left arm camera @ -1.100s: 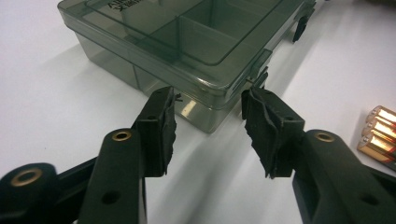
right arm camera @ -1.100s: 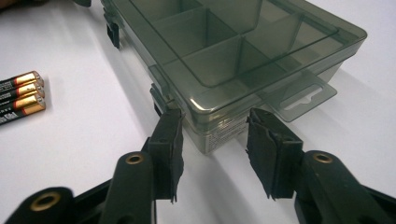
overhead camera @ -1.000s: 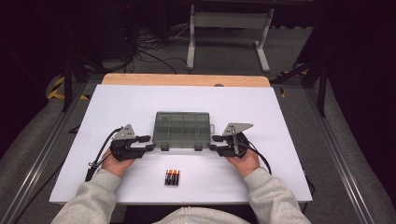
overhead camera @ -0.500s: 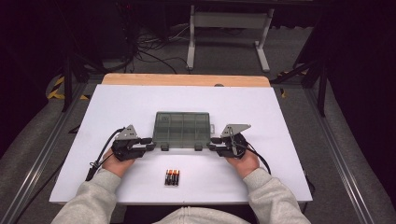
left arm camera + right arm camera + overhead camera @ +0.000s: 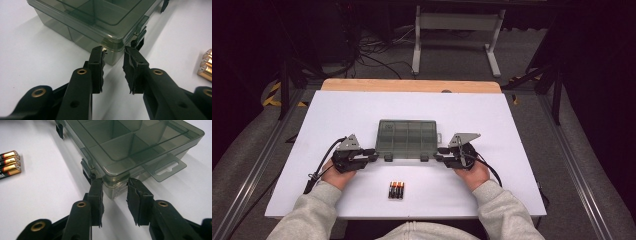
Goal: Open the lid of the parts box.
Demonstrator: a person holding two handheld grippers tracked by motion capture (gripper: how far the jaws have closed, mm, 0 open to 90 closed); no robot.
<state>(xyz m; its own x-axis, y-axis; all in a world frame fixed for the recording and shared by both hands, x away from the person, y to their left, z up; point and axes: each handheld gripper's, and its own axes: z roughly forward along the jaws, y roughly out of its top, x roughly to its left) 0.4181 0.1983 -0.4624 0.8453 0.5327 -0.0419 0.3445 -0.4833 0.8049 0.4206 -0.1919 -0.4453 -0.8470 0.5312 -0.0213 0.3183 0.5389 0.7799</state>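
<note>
On the counter the compartment box sits mid-way, the left tool at its near left corner, the right tool at its near right corner, and the batteries nearer the person.

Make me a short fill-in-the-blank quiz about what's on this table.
1. The box is see-through, and its lid is ____.
2. The batteries lie on the table, ____ the box.
3. The left gripper points at a ____ of the box.
4. The right gripper has ____ jaws.

Answers: shut; outside; corner; two
</note>
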